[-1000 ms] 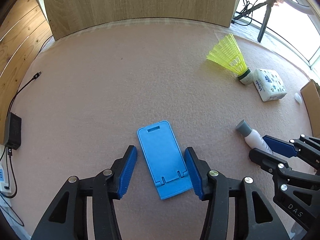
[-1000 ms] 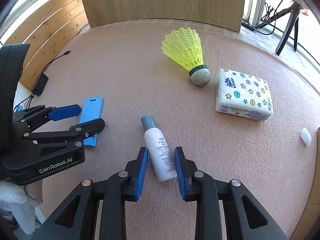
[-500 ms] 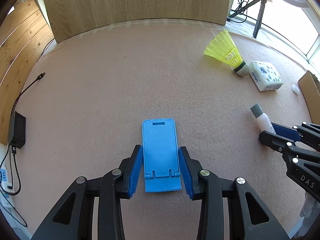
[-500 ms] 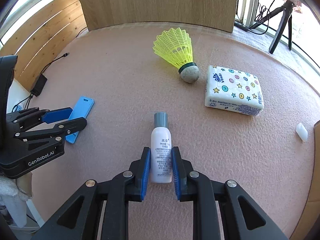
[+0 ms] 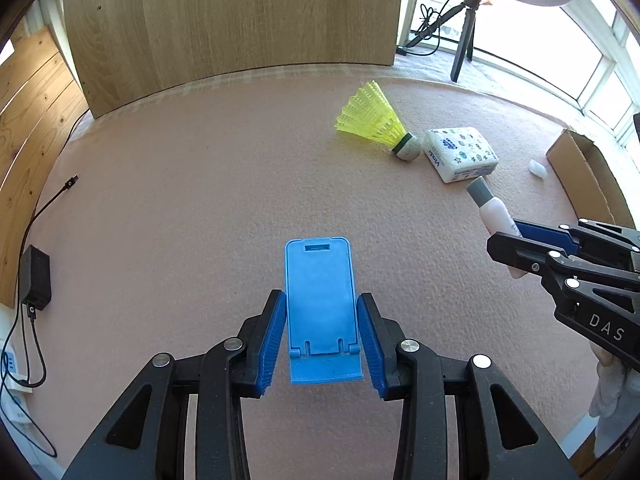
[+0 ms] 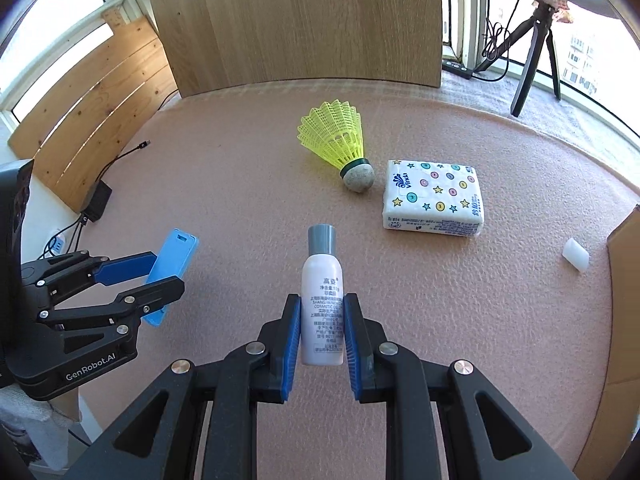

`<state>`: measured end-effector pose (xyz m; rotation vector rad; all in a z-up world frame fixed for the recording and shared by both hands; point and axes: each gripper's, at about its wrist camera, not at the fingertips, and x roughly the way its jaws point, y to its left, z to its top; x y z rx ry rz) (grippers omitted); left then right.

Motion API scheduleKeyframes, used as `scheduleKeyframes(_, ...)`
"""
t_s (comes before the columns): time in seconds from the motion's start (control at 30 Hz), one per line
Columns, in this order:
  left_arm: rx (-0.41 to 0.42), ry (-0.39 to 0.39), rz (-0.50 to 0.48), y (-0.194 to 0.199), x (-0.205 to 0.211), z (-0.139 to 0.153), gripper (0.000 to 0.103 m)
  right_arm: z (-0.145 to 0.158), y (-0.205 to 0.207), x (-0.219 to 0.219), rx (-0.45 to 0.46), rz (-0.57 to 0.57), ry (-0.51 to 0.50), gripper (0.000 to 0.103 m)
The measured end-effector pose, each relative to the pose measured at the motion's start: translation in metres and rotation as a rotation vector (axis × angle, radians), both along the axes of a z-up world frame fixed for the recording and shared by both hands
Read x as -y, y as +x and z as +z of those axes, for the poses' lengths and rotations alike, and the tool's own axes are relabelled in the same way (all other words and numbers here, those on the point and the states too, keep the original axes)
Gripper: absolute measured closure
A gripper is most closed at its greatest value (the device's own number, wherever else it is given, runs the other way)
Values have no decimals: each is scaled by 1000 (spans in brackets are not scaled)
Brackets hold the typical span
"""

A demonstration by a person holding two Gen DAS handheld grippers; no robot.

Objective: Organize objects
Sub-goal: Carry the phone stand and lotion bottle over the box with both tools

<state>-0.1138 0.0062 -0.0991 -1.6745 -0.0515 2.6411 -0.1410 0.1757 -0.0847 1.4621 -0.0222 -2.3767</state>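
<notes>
Pink felt-covered counter point(image 6: 224, 184) carries the loose things. Brown cardboard box point(image 5: 588, 176) at its right edge. White star-printed tissue pack point(image 6: 434, 198) lies flat, a yellow plastic shuttlecock point(image 6: 340, 140) on its side just beside it, cork head toward the pack. Flat blue plastic phone stand point(image 5: 320, 304) clamped by its long edges in the left gripper point(image 5: 322, 340), off the counter. Small white bottle with grey cap point(image 6: 323, 292) pinched at its lower body in the right gripper point(image 6: 322, 340), cap forward, also raised
</notes>
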Motion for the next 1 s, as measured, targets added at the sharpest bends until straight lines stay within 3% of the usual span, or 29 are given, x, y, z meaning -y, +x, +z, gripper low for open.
scheduleKeyframes(0.2, -46, 7, -78, 1, -53, 25, 63, 23, 14, -27, -47, -43, 5, 84)
scheduleKeyframes(0.53, -78, 34, -201, -11, -129, 42, 63, 45, 33, -90, -92, -144, 23, 84)
scheduleKeyframes(1.0, -145, 79, -386, -49, -259, 68, 63, 73, 66, -216, -157, -351, 67, 84)
